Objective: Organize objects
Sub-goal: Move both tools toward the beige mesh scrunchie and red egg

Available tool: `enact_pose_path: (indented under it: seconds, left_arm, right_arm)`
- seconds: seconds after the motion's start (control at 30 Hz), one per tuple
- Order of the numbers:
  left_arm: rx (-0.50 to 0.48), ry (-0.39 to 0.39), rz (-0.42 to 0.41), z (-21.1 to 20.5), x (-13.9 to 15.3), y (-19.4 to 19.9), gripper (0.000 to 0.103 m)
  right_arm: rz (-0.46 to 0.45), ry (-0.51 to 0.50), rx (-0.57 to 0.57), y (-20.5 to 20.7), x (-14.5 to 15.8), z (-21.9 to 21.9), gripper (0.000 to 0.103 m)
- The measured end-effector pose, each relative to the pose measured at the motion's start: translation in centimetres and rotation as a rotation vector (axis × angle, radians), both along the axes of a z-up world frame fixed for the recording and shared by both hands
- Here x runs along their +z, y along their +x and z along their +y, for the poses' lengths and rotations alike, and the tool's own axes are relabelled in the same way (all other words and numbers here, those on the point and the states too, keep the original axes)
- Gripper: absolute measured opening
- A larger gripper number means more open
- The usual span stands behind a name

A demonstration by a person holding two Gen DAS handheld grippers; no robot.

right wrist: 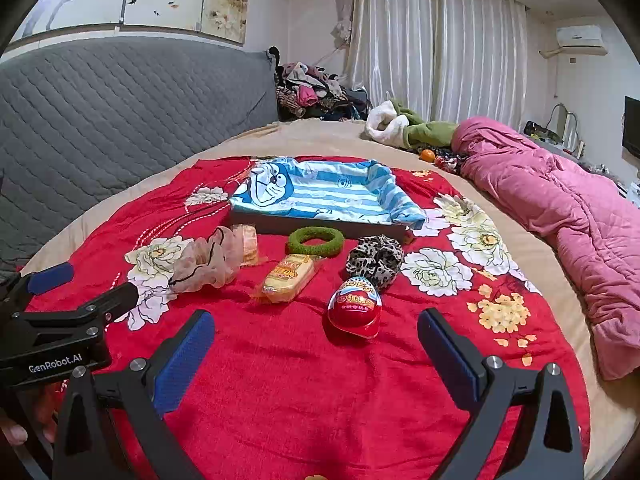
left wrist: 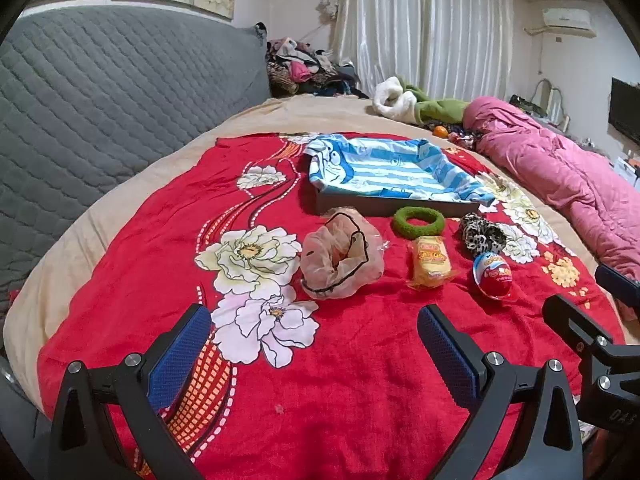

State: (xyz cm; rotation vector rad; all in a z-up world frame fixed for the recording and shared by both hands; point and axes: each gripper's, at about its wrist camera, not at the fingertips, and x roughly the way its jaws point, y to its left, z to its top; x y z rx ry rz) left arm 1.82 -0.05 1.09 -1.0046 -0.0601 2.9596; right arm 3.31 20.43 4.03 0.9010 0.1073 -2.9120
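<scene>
On a red flowered blanket (left wrist: 360, 360) lie a beige sheer scrunchie (left wrist: 340, 260), a green ring scrunchie (left wrist: 418, 221), a yellow wrapped snack (left wrist: 430, 262), a leopard scrunchie (left wrist: 482, 234) and a red toy egg (left wrist: 493, 276). Behind them stands a dark tray lined with blue striped cloth (left wrist: 384, 178). My left gripper (left wrist: 314, 328) is open and empty, short of the beige scrunchie. My right gripper (right wrist: 316, 332) is open and empty, just short of the egg (right wrist: 355, 306). The right view also shows the snack (right wrist: 288, 278), the tray (right wrist: 324, 196) and a second wrapped snack (right wrist: 246, 242).
A grey quilted headboard (left wrist: 112, 92) runs along the left. A rolled pink quilt (right wrist: 560, 216) lies on the right of the bed. Clothes (left wrist: 304, 64), white and green garments (left wrist: 404, 100) and an orange fruit (left wrist: 440, 131) sit at the far end.
</scene>
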Motion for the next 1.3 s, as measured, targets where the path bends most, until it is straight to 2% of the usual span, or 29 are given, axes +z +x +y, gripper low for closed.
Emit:
enact_pose_path:
  seconds: [0.87,1.03,1.3]
  left_arm:
    - [0.0,0.018,0.047,-0.6,3.7,5.2,0.103]
    - [-0.01,0.02,0.05,-0.5,3.7,4.9,0.103]
    - [-0.021,-0.006,0.003,0.6,1.9,2.4,0.103]
  right_arm:
    - [0.058,-0.034,0.005,4.5,3.3,1.5,0.102]
    - [0.046,-0.04,0.001,4.2,3.0,1.7,0.102]
    - [-0.01,-0.037,0.004,2.5,1.1,1.4,0.102]
